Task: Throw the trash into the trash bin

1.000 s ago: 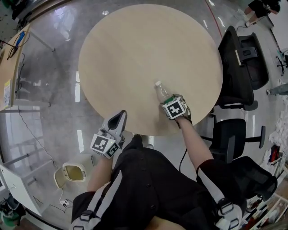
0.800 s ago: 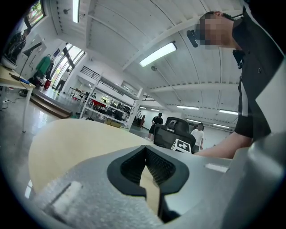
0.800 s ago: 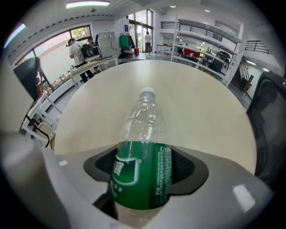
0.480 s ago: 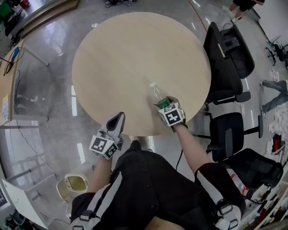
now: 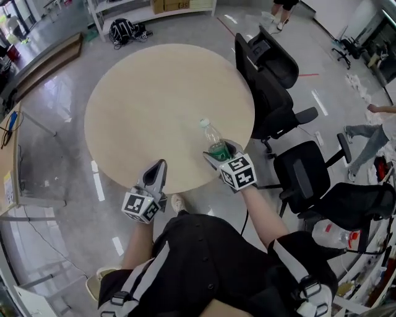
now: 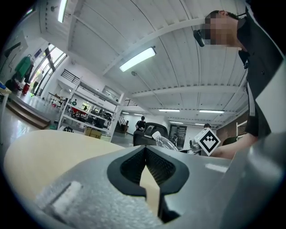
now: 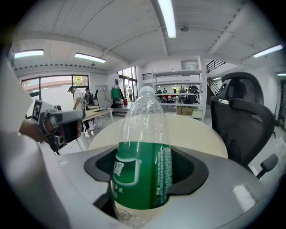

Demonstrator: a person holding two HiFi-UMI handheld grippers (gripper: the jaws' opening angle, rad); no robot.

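Gripping a clear plastic bottle (image 5: 213, 138) around its green label (image 7: 142, 172), the right gripper (image 5: 221, 153) has its jaws spread fairly wide and pressed against the bottle's two sides. The bottle leans over the near right part of the round wooden table (image 5: 142, 105), its white cap (image 5: 204, 123) pointing away from the person and toward the table's middle. Whether its base touches the tabletop cannot be told. Its walls above the label are see-through and slightly ribbed, so the room shows through them, and white print runs down the label. No liquid level can be made out. The left gripper (image 5: 161, 166) hangs just off the table's near edge, well apart from the bottle, with its jaws drawn together at the tips and nothing between them. Low at the person's left, only a curved piece of the cream-coloured bin (image 5: 93, 283) shows on the floor past the sleeve, and its inside is out of sight. A second clear bottle (image 5: 331, 235) lies on its side at the person's right, beside a black office chair (image 5: 303, 176). Brown boxes (image 5: 179, 5) sit on a white shelf unit beyond the table, and their contents are hidden.
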